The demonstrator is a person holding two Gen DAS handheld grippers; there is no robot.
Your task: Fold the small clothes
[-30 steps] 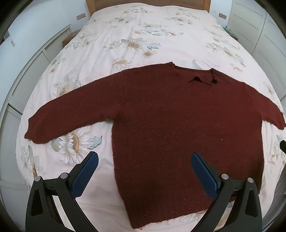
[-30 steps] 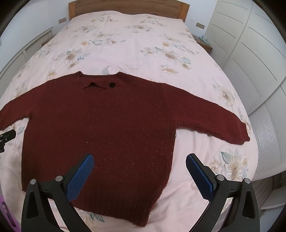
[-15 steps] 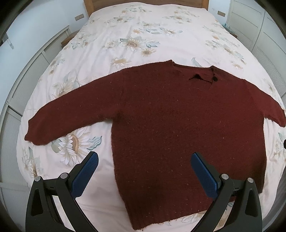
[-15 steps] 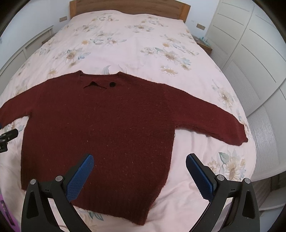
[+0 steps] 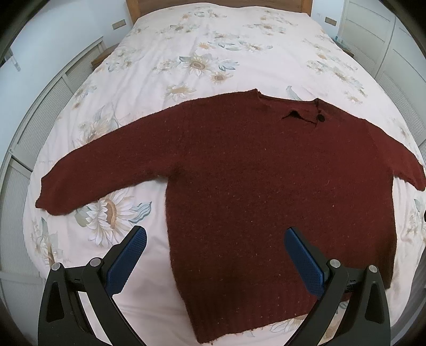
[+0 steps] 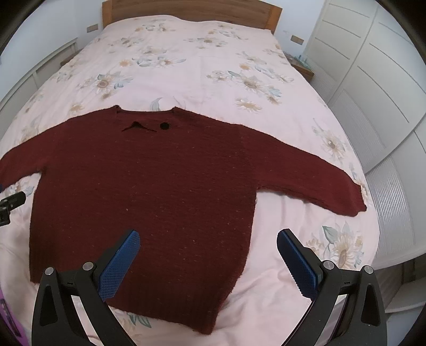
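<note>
A dark red knitted sweater (image 5: pixel 253 181) lies flat on the bed, both sleeves spread out sideways, collar with a black button (image 5: pixel 320 118) at the far end. It also shows in the right wrist view (image 6: pixel 159 191). My left gripper (image 5: pixel 214 239) is open and empty, held above the sweater's lower left part. My right gripper (image 6: pixel 207 241) is open and empty, above the sweater's lower right part. The left gripper's tip (image 6: pixel 10 201) shows at the left edge of the right wrist view.
The bed (image 5: pixel 213 53) has a pale pink floral cover and a wooden headboard (image 6: pixel 191 10). White wardrobe doors (image 6: pixel 372 93) stand along the right side. A low white radiator-like panel (image 5: pixel 34 127) runs along the left.
Both grippers have drifted slightly; the sweater sits a little lower and nearer in the views. Nothing was taken hold of.
</note>
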